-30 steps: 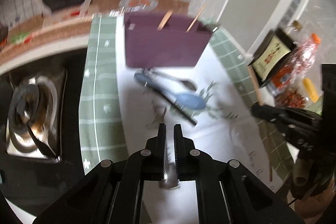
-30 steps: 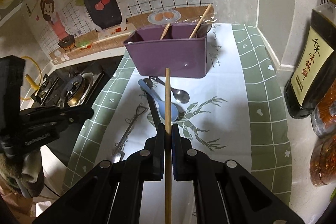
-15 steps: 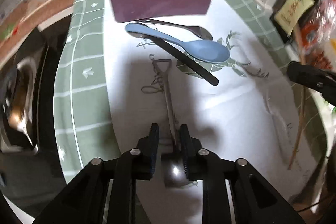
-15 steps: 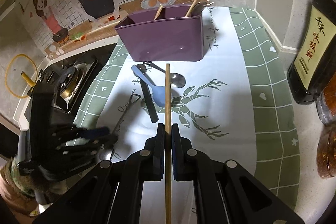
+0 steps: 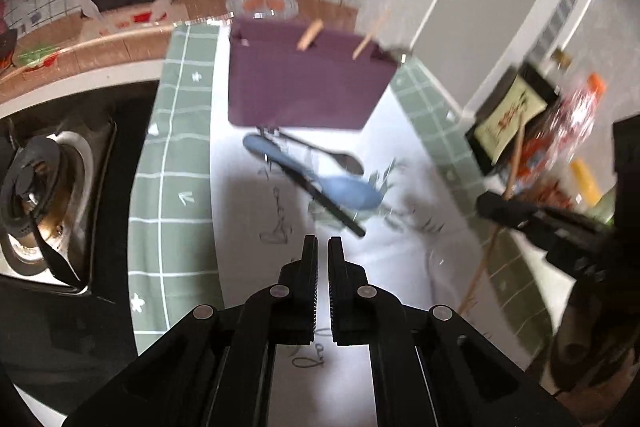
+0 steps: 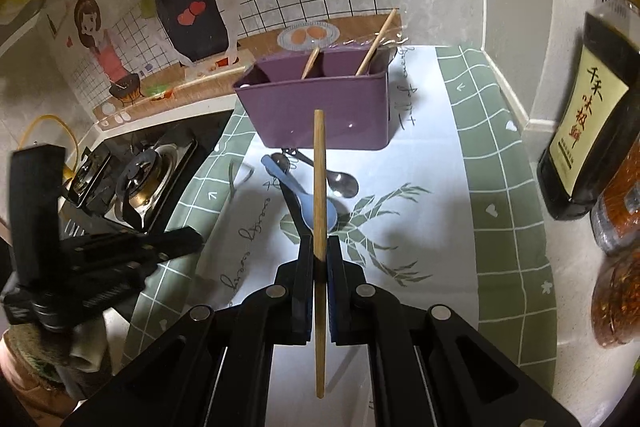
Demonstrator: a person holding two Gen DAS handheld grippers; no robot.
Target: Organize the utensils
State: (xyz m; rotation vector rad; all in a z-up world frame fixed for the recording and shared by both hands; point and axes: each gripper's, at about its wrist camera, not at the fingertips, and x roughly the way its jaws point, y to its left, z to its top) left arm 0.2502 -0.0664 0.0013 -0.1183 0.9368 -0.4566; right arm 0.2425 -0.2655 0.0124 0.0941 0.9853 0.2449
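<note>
A purple utensil holder (image 6: 320, 111) stands at the back of the mat with two wooden sticks in it; it also shows in the left wrist view (image 5: 304, 83). In front of it lie a blue spoon (image 6: 304, 199), a metal spoon (image 6: 340, 183) and a black stick (image 6: 292, 203). My right gripper (image 6: 320, 247) is shut on a wooden chopstick (image 6: 319, 187), held above the mat and pointing at the holder. My left gripper (image 5: 319, 247) is nearly shut, raised above the mat; a thin metal utensil (image 6: 236, 179) hangs from it in the right wrist view (image 6: 192, 239).
A gas stove (image 5: 44, 195) sits left of the green-and-white mat (image 6: 500, 187). A dark sauce bottle (image 6: 588, 131) and chili jars (image 6: 620, 227) stand at the right by the wall. A tiled wall with cartoon stickers is behind the holder.
My left gripper closed on the metal utensil that lay on the mat and rose with it, leaving that spot bare. My right gripper still holds the chopstick, tilted slightly back.
</note>
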